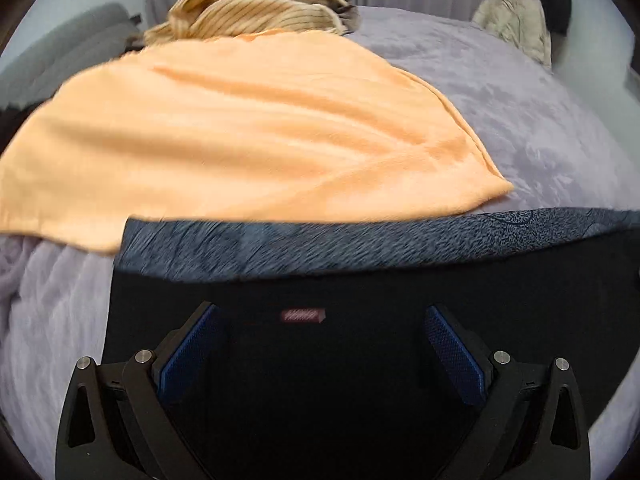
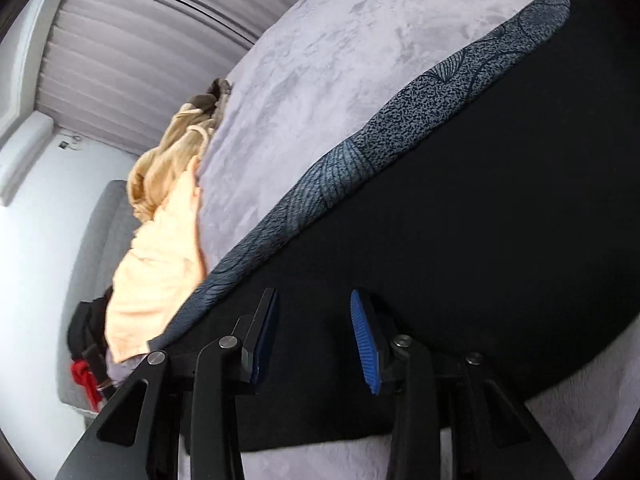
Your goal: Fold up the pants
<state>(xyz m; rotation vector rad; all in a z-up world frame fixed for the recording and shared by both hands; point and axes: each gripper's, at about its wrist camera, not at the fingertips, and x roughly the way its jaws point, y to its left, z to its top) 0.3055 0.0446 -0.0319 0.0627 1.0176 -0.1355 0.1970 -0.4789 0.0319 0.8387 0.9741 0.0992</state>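
Across the near part of the lilac plush bedspread (image 1: 520, 92) lie the black pants (image 1: 360, 288), their blue-grey patterned band (image 1: 360, 236) running along the far edge of the cloth. Over them the left gripper (image 1: 320, 312) hangs with jaws spread wide and empty, blue pads apart. Beside it the right gripper (image 2: 314, 300) stands partly parted above the black fabric, gripping nothing. Beyond the band an orange fleece towel (image 1: 240, 132) is spread, with a striped tan garment (image 1: 256, 8) bunched at the bed's far edge.
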